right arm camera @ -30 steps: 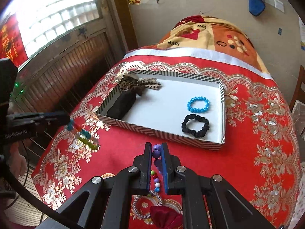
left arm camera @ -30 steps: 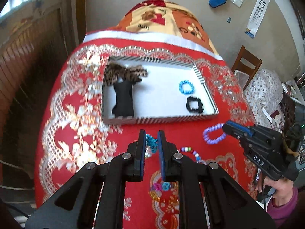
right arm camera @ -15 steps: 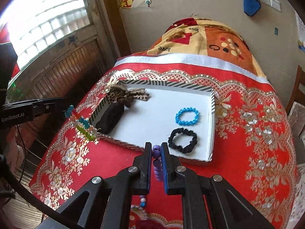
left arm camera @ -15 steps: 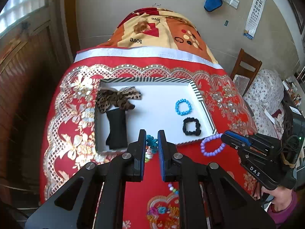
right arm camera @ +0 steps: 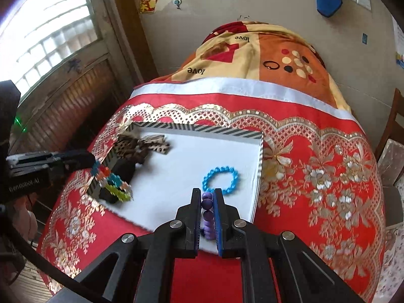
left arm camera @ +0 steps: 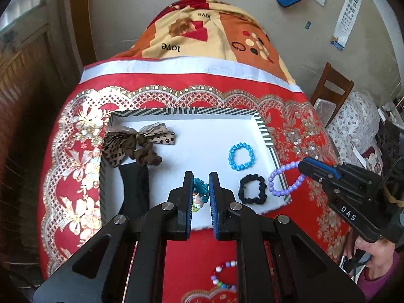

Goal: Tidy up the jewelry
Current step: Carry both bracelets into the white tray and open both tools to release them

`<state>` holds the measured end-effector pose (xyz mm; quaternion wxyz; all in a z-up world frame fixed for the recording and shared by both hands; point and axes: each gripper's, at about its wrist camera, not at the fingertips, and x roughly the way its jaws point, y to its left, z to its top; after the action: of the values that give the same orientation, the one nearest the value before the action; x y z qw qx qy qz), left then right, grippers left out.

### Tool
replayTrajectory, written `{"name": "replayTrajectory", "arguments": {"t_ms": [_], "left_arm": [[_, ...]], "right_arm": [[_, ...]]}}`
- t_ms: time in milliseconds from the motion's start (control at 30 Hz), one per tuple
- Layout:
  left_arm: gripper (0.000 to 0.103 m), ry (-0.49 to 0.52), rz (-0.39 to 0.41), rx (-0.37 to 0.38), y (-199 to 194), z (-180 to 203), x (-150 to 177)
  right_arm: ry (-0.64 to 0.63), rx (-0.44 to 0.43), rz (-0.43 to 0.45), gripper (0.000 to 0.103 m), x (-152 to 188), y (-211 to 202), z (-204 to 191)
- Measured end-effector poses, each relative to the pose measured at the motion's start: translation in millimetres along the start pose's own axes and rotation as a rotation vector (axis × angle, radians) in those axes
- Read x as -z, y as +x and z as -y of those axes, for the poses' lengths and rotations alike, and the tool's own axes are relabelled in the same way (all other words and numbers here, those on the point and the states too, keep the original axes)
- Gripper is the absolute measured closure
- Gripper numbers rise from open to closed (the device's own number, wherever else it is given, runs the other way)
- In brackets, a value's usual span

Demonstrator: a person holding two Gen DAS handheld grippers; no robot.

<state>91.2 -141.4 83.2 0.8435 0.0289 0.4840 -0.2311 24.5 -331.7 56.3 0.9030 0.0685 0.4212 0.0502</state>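
Both grippers carry a bracelet over the tray [left arm camera: 262, 126], which seems to be the collecting place: a blue bead bracelet [left arm camera: 241, 156], a black scrunchie [left arm camera: 252, 189] and a leopard-print bow [left arm camera: 137, 142] already lie on its white floor.

The left gripper [left arm camera: 201, 189] is clamped on a multicoloured bracelet [right arm camera: 112, 183] with teal, orange and lime pieces. The loop dangles below the fingertips, just above the tray's near-left part, beside a black cloth piece [left arm camera: 133, 189]. Held by one side, it hangs free, so parting the fingers should drop it flat.

The right gripper [right arm camera: 207, 202] is pinched shut on a purple bead bracelet [left arm camera: 285, 179], beads stacked between the blue pads. In the left wrist view that loop hangs across the tray's right rim, at about 3 o'clock from the scrunchie, probably not yet fully inside.

Both tools point forward and tilt downward, left at the tray's 8 o'clock side, right at its 4 o'clock corner.

A pastel bead bracelet [left arm camera: 223, 275] lies on the red tablecloth [left arm camera: 298, 131] at 6 o'clock, not yet collected.
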Motion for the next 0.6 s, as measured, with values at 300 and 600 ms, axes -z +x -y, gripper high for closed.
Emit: {"name": "replayTrajectory", "arguments": {"t_ms": [300, 600], "left_arm": [[0.092, -0.057, -0.054, -0.033, 48.1, -15.5, -13.3], [0.092, -0.129, -0.108, -0.096, 75.5, -54.9, -4.8]], "right_arm": [[-0.003, -0.024, -0.019, 0.094, -39.2, 48.1, 4.9], [0.038, -0.03, -0.055, 0.094, -70.1, 116.3, 22.6]]}}
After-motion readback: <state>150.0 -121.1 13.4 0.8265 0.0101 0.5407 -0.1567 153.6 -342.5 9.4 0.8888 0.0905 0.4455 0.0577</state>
